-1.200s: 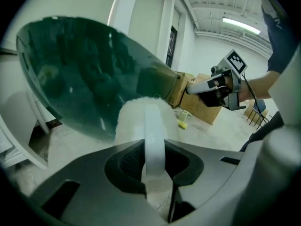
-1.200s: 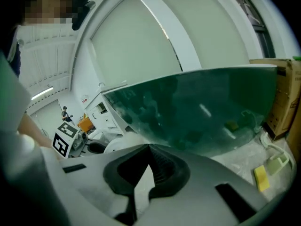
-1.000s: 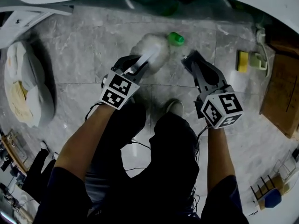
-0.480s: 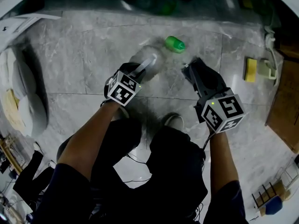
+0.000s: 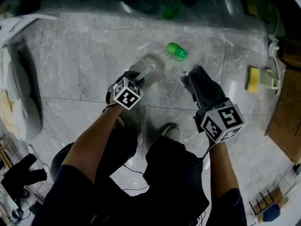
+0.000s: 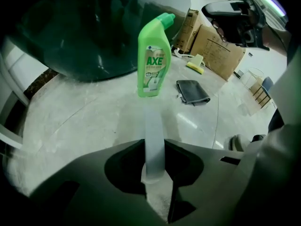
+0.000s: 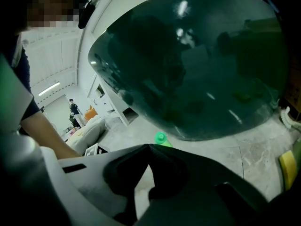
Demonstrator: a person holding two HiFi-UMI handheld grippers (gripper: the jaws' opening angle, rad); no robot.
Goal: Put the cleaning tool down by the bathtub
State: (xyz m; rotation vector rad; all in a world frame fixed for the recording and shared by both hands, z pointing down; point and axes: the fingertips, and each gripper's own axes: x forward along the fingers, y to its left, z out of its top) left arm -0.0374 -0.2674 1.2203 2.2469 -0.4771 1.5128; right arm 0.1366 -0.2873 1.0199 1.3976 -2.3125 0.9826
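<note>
The cleaning tool is held by its pale, flat handle in the left gripper, whose fingers are closed on either side of it. In the left gripper view the handle is seen running forward from between them toward the foot of an upright green bottle. In the head view this gripper is pointed steeply down at the grey marble floor, and the far end of the tool is shown only as a pale blur close before the bottle, so whether it touches the floor cannot be told. The dark green bathtub is seen just behind the bottle, its glossy rounded wall filling most of the right gripper view. The right gripper is held off to the right of the tool, apart from it, with its fingers brought together at the tips and nothing between them. A yellow sponge lies on the floor further right, near a stack of cardboard boxes, and a folded dark cloth is spread on the floor between the bottle and the boxes. One shoe of the person can be made out below the two grippers.
</note>
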